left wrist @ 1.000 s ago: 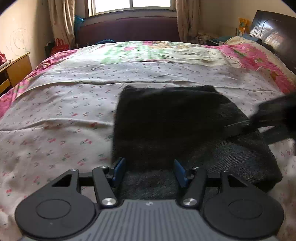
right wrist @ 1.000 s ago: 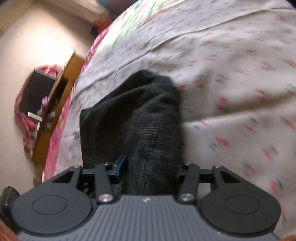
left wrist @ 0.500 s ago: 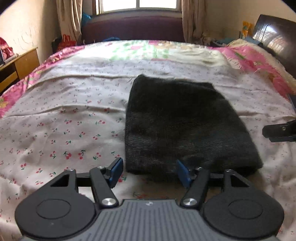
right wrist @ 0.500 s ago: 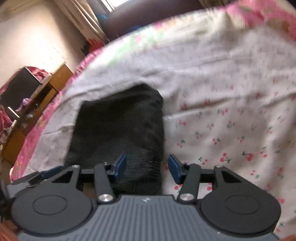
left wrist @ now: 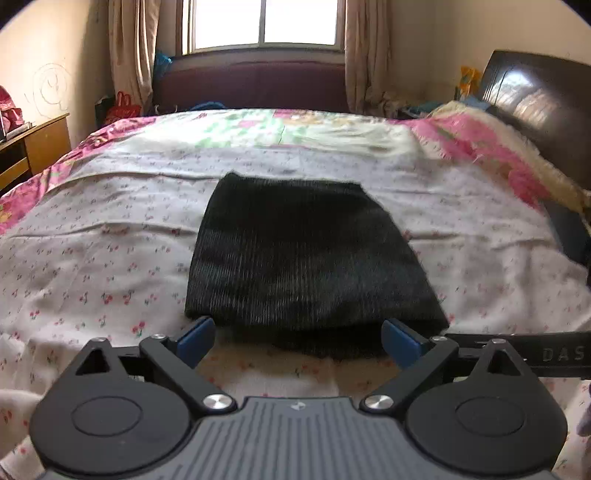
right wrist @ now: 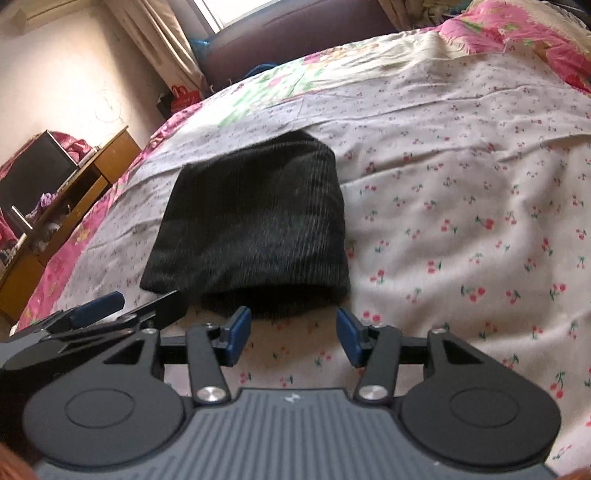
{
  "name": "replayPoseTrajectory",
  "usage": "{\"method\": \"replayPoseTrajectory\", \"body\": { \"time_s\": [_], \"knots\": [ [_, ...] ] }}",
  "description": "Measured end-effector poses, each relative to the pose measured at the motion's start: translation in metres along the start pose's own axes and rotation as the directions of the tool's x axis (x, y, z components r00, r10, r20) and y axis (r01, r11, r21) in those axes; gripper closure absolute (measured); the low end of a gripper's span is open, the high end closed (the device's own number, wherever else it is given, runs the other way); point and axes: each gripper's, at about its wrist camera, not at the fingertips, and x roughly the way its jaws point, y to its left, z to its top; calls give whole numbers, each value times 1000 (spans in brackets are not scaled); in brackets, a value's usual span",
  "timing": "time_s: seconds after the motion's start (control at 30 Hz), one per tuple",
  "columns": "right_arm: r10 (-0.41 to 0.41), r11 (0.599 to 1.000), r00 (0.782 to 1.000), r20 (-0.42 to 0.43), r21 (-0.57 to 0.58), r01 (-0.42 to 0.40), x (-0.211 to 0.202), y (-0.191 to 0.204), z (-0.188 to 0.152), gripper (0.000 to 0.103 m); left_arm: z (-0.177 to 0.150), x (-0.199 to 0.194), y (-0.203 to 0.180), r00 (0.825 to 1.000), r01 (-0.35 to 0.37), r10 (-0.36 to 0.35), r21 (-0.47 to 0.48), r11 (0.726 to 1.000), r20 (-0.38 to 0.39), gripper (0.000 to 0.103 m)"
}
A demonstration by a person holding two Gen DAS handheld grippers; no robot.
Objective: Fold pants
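Pants (left wrist: 303,258): folded into a dark block, flat mid-bed (left wrist: 92,240), nearer the foreground edge. Left wrist view: left gripper (left wrist: 297,341) just short of the near fold, jaws opening, nothing between. Right wrist view: right gripper (right wrist: 293,334) partly spread, empty, beside that fold. Folding apparently finished; next, probably only a tidy or withdrawal.

One folded pair of black pants (left wrist: 306,258) lay on one bed (left wrist: 110,236), before two grippers, left gripper (left wrist: 297,341) and right gripper (right wrist: 293,338), beneath one window (left wrist: 264,22).
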Motion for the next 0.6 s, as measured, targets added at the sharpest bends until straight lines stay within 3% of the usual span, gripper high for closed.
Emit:
{"method": "replayPoseTrajectory", "body": {
  "time_s": [0.33,0.6],
  "knots": [
    [-3,1000,999,-38,30,5,11,-9,-12,50,-8,8,-14,998,-62,64,74,995,-22,0],
    [-3,1000,999,-43,31,4,11,-9,-15,48,-11,12,-15,996,-73,77,93,993,-38,0]
  ]
}}
